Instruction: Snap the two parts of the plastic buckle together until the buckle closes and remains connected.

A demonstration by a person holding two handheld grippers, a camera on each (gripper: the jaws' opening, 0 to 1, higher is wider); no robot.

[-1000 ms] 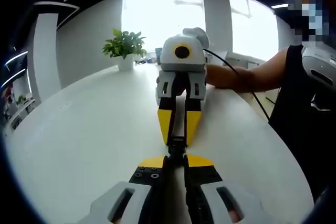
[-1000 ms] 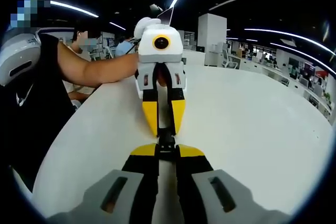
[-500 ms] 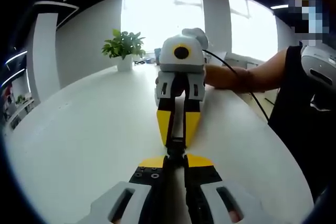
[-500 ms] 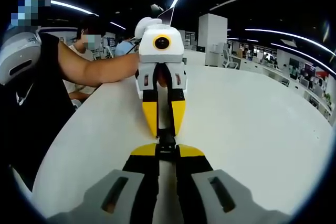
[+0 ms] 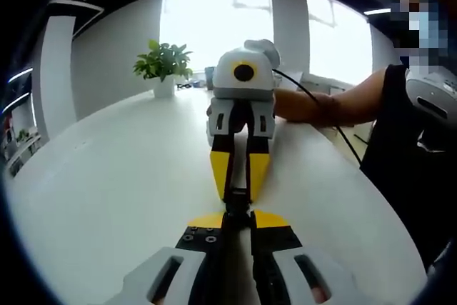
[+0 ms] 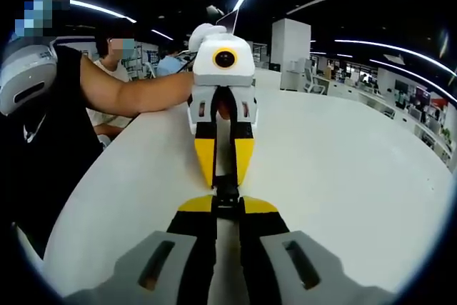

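The left hand-held gripper [image 5: 238,213] and right hand-held gripper [image 6: 227,201], each clenching the buckle [image 6: 227,192], are barely shifting, suggesting it is seating.

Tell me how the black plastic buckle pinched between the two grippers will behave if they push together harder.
The buckle looks small and rigid, so it will probably transmit the push rather than bend. Held at opposite ends by the left gripper and right gripper, it may twist or slip if they drift off line. It seems light, lifted above the white table.

left gripper [image 5: 238,213], right gripper [image 6: 228,205], tip to tip, clamped
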